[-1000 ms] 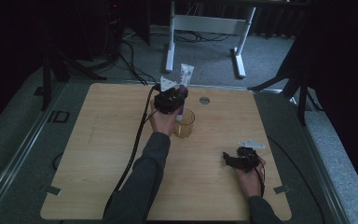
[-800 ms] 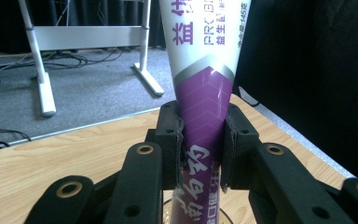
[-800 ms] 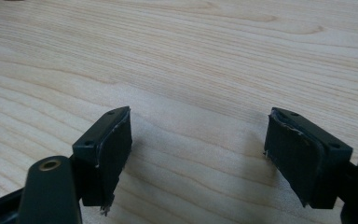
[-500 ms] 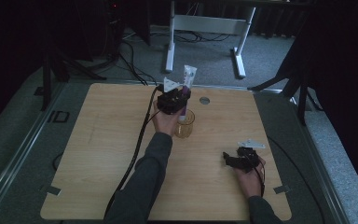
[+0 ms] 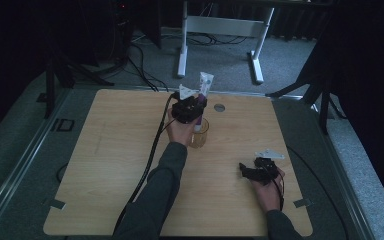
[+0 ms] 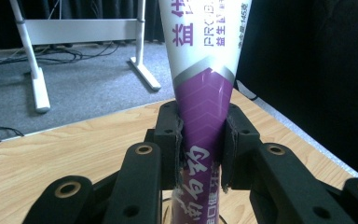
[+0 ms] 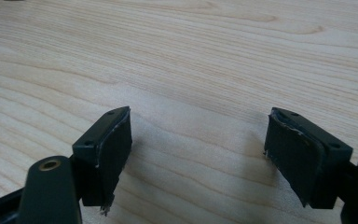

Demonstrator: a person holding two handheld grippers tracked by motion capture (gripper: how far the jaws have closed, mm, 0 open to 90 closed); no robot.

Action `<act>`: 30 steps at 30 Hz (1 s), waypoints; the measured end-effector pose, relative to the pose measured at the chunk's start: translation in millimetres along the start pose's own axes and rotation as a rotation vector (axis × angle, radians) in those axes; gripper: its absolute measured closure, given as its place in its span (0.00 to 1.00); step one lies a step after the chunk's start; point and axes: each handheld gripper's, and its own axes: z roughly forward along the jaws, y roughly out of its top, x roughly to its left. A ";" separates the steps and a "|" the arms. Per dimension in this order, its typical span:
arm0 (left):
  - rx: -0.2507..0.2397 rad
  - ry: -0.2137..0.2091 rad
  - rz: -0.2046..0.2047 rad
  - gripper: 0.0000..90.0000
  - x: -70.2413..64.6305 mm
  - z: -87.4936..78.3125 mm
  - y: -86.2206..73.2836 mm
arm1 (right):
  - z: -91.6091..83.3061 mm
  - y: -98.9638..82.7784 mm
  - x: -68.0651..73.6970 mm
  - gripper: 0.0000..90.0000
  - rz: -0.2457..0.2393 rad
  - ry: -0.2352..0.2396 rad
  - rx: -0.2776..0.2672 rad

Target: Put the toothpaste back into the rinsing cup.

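A purple and white tube [image 5: 203, 87] stands nearly upright, and my left gripper [image 5: 192, 107] is shut on its purple lower part. In the left gripper view both pads press the tube [image 6: 205, 70] from either side, with the gripper [image 6: 203, 135] level above the table. The tube's lower end reaches into the mouth of a clear amber-tinted cup [image 5: 199, 137] that stands on the wooden table [image 5: 105, 160]. My right gripper [image 5: 244, 171] rests near the table's front right, jaws pointing left. It [image 7: 198, 154] is open with bare wood between the pads.
A round grey grommet [image 5: 219, 107] sits in the table just right of the cup. The left gripper's black cable [image 5: 152, 150] trails back along the forearm. A white desk frame [image 5: 220, 25] stands on the carpet beyond the far edge.
The left gripper with the tube has edged slightly to the right over the cup. The right gripper has kept still.
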 end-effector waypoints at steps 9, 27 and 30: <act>0.019 0.016 0.011 0.79 0.2 6.8 -4.0 | 0.0 0.0 0.0 0.25 0.000 0.000 0.000; 0.050 0.003 0.026 0.79 -3.8 14.4 -11.0 | 0.0 0.0 0.0 0.25 -0.001 0.000 0.000; 0.059 0.003 0.032 0.79 -5.1 15.3 -12.4 | 0.0 0.0 0.0 0.25 0.000 0.000 0.000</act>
